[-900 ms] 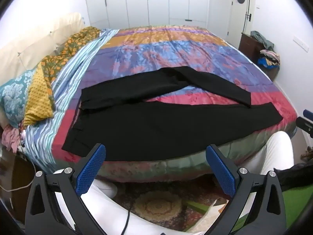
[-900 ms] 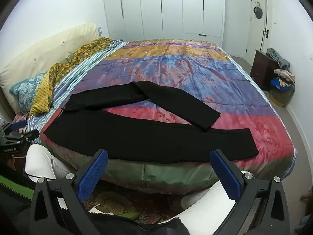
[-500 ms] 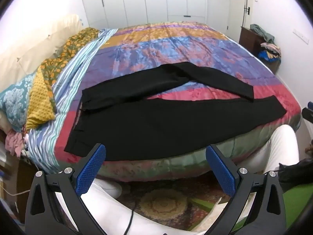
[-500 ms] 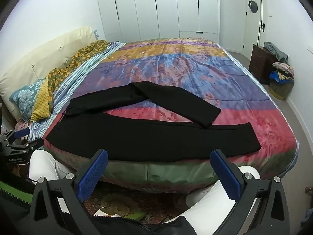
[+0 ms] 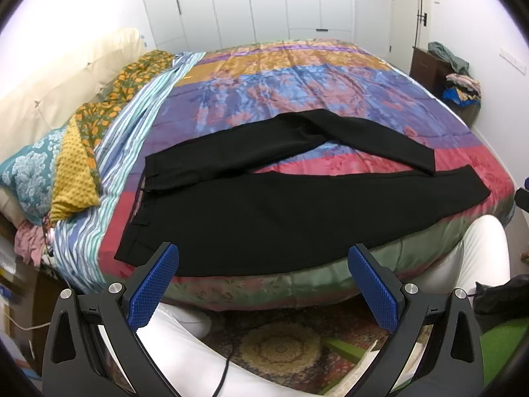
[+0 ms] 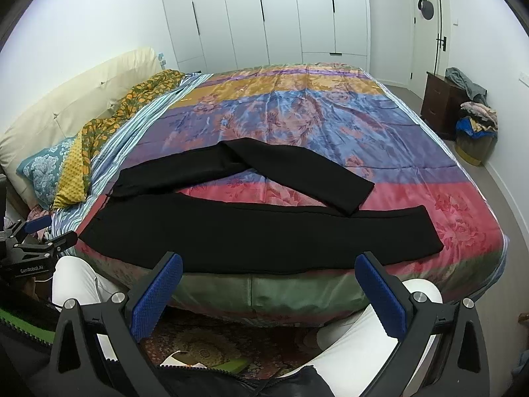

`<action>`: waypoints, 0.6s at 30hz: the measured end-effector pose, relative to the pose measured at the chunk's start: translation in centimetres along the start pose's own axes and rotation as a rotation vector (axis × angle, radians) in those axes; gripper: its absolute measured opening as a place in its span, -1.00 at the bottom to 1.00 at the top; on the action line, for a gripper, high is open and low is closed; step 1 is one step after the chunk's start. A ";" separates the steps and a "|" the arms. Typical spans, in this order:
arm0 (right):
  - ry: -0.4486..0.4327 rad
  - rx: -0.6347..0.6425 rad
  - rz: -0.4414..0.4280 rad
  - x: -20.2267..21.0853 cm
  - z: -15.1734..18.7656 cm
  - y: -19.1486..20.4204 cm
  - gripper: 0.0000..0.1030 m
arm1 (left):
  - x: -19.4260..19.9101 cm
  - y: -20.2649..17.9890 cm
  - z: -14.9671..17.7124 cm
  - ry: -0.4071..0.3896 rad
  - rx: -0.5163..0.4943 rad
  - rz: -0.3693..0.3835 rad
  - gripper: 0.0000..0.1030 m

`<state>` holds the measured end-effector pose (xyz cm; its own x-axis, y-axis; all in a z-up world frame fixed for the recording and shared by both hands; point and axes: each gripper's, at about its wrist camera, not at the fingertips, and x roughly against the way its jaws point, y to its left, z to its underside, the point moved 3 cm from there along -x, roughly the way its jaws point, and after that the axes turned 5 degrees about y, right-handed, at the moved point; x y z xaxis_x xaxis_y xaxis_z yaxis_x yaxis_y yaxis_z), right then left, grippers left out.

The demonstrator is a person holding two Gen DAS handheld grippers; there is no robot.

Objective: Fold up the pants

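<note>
Black pants (image 5: 281,211) lie on the bed near its front edge, waistband at the left. The near leg runs straight to the right. The far leg (image 5: 380,142) bends back toward the near one. The pants also show in the right wrist view (image 6: 258,231). My left gripper (image 5: 263,284) is open and empty, held off the bed before the front edge. My right gripper (image 6: 269,289) is open and empty, also off the bed. The left gripper shows at the left edge of the right wrist view (image 6: 33,248).
The bed has a colourful striped quilt (image 6: 297,112) and pillows (image 5: 33,172) at the left by a cream headboard (image 6: 76,102). A dark nightstand (image 6: 443,106) and a clothes pile (image 6: 476,122) stand at the right wall. White wardrobes line the back. A patterned rug (image 5: 281,347) lies below.
Both grippers have risen and drawn slightly nearer the bed, so the pants sit lower and larger in view. Both stay open. The pants have not moved.
</note>
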<state>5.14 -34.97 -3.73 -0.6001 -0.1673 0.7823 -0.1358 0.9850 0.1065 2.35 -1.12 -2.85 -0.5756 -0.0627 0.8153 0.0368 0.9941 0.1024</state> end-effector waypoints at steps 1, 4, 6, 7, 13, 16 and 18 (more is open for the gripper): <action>0.000 0.000 -0.001 0.0 0.0 0.0 1.00 | 0.0 0.0 0.0 -0.001 0.001 -0.001 0.99; -0.003 0.000 0.001 0.0 -0.1 0.1 1.00 | 0.1 -0.1 -0.2 -0.005 -0.004 -0.004 0.99; -0.005 0.002 -0.001 -0.2 -0.2 0.3 1.00 | 0.1 -0.1 -0.2 -0.006 -0.007 -0.006 0.99; -0.006 0.003 -0.001 -0.2 -0.2 0.4 1.00 | 0.1 0.0 -0.3 -0.007 -0.007 -0.007 0.99; -0.007 0.030 -0.008 -0.6 0.2 1.1 1.00 | -0.3 0.3 -0.2 -0.006 -0.004 -0.020 0.99; -0.003 0.029 -0.008 -0.8 0.3 1.0 1.00 | -0.6 0.4 -0.3 -0.006 -0.002 -0.019 0.99; -0.003 0.025 -0.005 -0.9 0.3 0.9 1.00 | -0.5 0.4 -0.3 -0.006 -0.004 -0.025 0.99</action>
<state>5.35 -33.93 -4.51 -0.6019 -0.1725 0.7797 -0.1588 0.9827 0.0948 2.96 -0.67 -3.06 -0.5817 -0.0866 0.8088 0.0260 0.9918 0.1250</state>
